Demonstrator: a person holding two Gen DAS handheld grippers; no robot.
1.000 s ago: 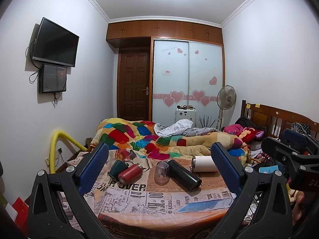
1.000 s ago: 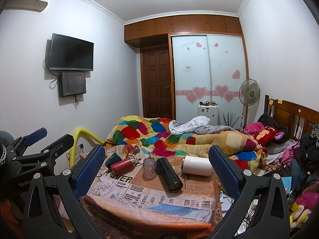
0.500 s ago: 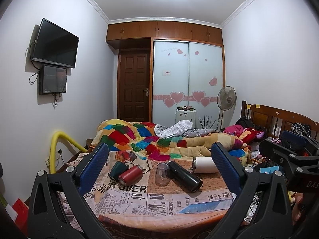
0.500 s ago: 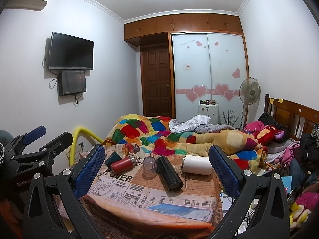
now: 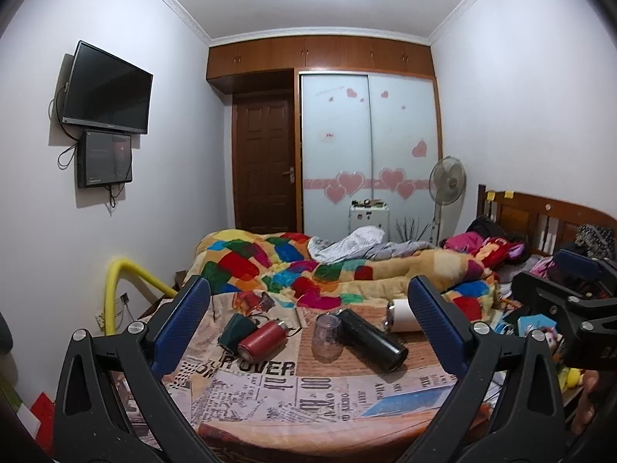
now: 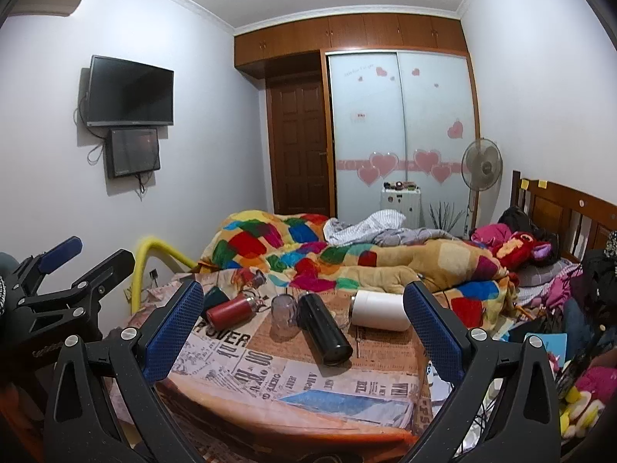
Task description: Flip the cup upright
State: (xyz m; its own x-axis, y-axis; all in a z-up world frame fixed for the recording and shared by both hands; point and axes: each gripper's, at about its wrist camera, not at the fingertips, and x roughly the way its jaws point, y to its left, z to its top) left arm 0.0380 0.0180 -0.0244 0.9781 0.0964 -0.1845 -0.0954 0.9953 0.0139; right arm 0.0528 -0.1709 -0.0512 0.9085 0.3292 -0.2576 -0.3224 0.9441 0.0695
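Item: clear plastic cup [image 5: 326, 335] [image 6: 283, 311]
Look: see-through, faint purple tint; short, rounded
Pose: standing on end; mouth up or down, cannot tell
Place: mid-table on newsprint cloth [image 5: 270, 382]; between red flask [image 5: 261, 340] and black flask [image 5: 372, 338], touching the black one

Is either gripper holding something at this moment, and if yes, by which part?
Nothing is held. The left gripper and the right gripper are both open and empty, well short of the clear cup on the table.

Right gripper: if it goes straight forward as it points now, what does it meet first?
Probably the black bottle, lying between the open right gripper fingers' line; the clear cup sits just left. Depth is uncertain.
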